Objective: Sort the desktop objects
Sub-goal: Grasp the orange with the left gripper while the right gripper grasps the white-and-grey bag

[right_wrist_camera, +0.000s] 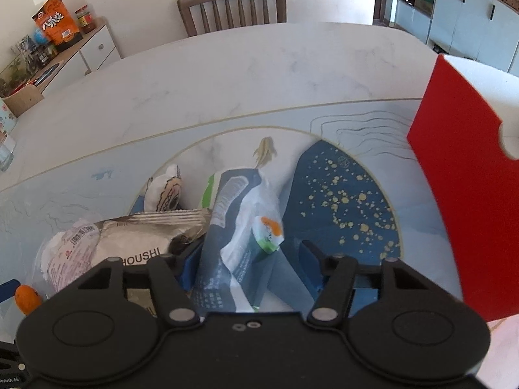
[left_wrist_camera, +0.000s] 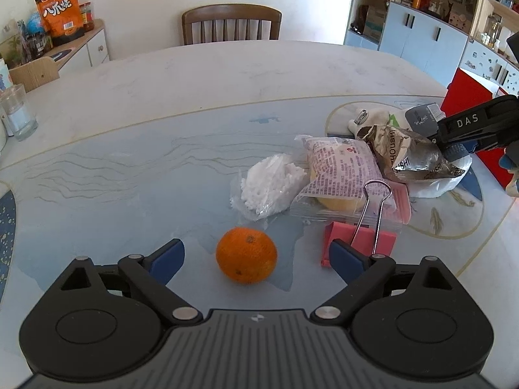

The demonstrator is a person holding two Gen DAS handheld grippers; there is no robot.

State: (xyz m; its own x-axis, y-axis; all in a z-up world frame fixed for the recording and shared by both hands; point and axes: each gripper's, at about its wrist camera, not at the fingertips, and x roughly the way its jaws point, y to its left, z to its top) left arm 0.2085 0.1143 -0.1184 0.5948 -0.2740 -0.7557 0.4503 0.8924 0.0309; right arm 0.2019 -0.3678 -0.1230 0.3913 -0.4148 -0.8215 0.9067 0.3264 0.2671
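Here the left gripper [left_wrist_camera: 256, 254] hovers low over the table [left_wrist_camera: 227, 74] with its jaws spread wide, the orange [left_wrist_camera: 246, 254] lying between them untouched. Only this view shows the pink binder clip [left_wrist_camera: 360, 238] and white bag [left_wrist_camera: 271, 188] beside the snack pile. The right wrist view alone shows the red box [right_wrist_camera: 460, 175], and the right gripper [right_wrist_camera: 248, 265], its jaws around a blue-and-white packet [right_wrist_camera: 233, 227]; whether they pinch it, I cannot tell.

"DAS" was on the right gripper [left_wrist_camera: 467, 149] — "HOUSHI" on the silver snack bag [right_wrist_camera: 142, 243] — "八爪烧" on the orange bag [left_wrist_camera: 60, 9].
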